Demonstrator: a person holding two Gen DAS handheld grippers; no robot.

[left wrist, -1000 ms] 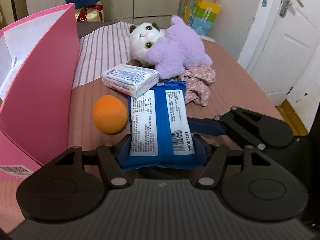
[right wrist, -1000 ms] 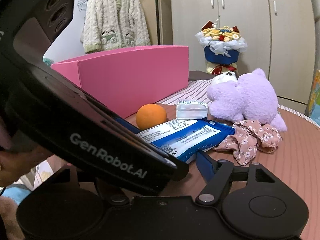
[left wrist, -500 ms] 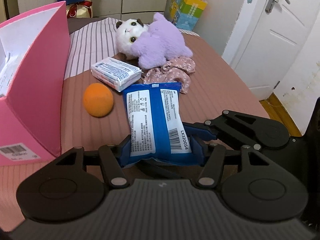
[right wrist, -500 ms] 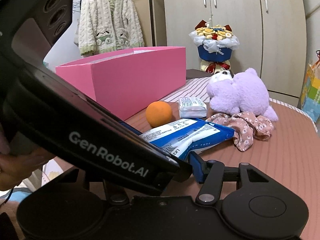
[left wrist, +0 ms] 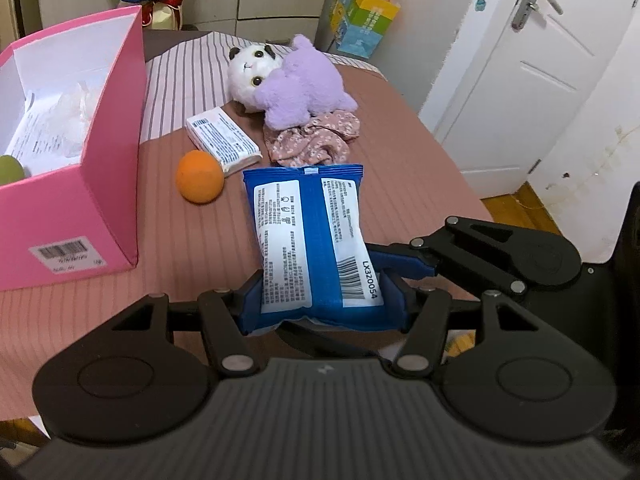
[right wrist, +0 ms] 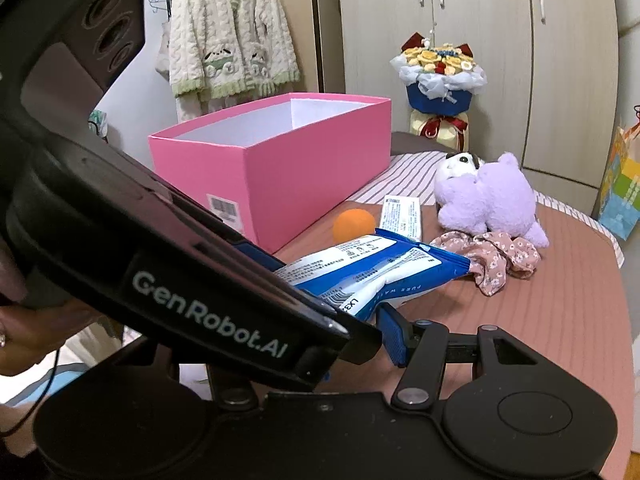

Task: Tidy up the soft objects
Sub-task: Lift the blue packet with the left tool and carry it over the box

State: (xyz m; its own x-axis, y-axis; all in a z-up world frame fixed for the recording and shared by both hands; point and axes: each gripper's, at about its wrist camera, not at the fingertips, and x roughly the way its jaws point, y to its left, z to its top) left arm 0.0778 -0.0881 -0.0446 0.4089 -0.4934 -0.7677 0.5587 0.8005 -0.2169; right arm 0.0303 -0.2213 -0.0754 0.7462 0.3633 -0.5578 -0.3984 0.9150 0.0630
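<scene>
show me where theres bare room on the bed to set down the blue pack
Free: the bare brown cover right of the blue pack and the floral cloth, out to the bed's edge. Also the strip between the pink box and the pack, below the orange ball. Crowded: ball, white tissue pack, plush toy and cloth bunch together.

Beige wardrobe (right wrist: pixel 480 40) behind, white door (left wrist: pixel 532 72) at right, wooden floor (left wrist: pixel 516 204) below.

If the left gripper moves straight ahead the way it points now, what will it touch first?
Probably the floral cloth: the left gripper, shut on the blue packet, points along it toward the cloth; depth is uncertain.
</scene>
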